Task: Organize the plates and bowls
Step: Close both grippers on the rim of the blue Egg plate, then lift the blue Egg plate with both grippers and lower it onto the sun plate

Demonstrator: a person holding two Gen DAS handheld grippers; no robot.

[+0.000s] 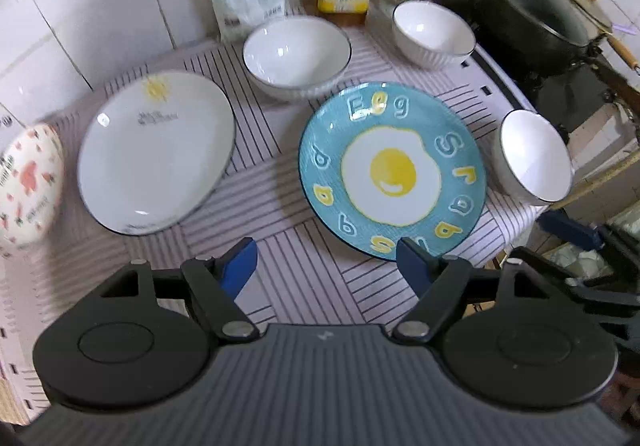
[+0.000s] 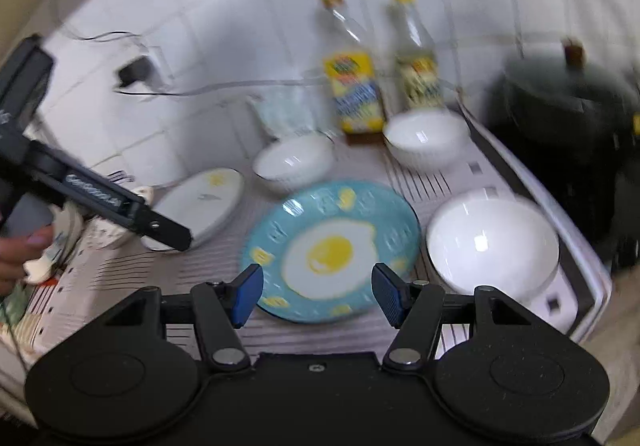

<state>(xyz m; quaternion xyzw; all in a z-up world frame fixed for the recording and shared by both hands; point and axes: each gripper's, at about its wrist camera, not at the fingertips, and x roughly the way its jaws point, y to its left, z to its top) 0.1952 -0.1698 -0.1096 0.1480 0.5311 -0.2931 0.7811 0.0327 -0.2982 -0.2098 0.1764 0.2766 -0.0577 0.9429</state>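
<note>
Jaws of both grippers apart, empty, blue egg plate [image 1: 392,170] ahead, 3 bowls around

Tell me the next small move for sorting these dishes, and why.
Probably lower the right gripper onto the near rim of the egg plate. Its jaws are open and empty, that rim lies just beyond them, and the plate lies apart from the white plate.

left wrist: looks steeply down from close above striped mat [image 1: 280,182] | right wrist: shallower, from the front toward tiled wall [image 2: 240,26] | shared: blue egg plate [image 1: 392,170] [image 2: 332,250], white plate [image 1: 156,154] [image 2: 208,202], three bowls, bottles
</note>
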